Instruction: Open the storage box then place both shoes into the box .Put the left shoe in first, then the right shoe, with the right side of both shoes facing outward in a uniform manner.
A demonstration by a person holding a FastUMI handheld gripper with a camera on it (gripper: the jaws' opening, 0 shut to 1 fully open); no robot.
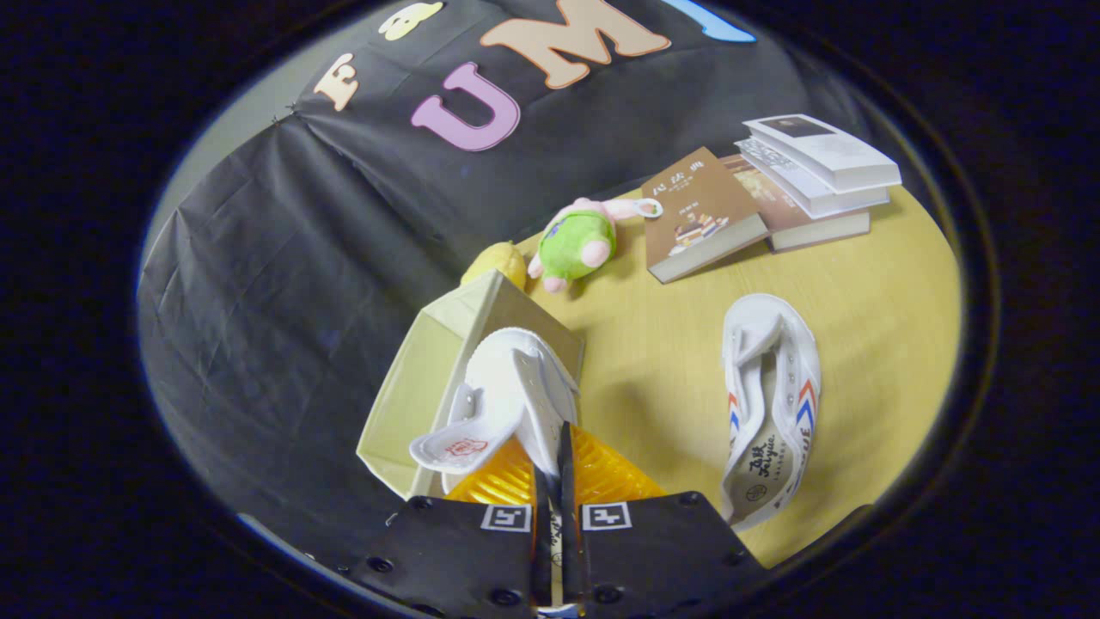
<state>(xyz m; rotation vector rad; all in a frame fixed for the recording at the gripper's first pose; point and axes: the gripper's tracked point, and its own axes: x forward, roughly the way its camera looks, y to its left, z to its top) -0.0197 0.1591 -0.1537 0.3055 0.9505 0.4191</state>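
**First shoe held over the box**

The gripper point(554, 481) pinches the first shoe point(507, 395) by its side wall, both fingers pressed on it. The shoe's long way runs straight ahead from the jaws, and it hangs over the open storage box point(412, 387). I think it goes down next. The second shoe point(769, 404) lies off to the right on the table point(876, 292), its long way also pointing ahead.

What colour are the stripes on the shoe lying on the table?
Red and blue, on the shoe; gripper view.
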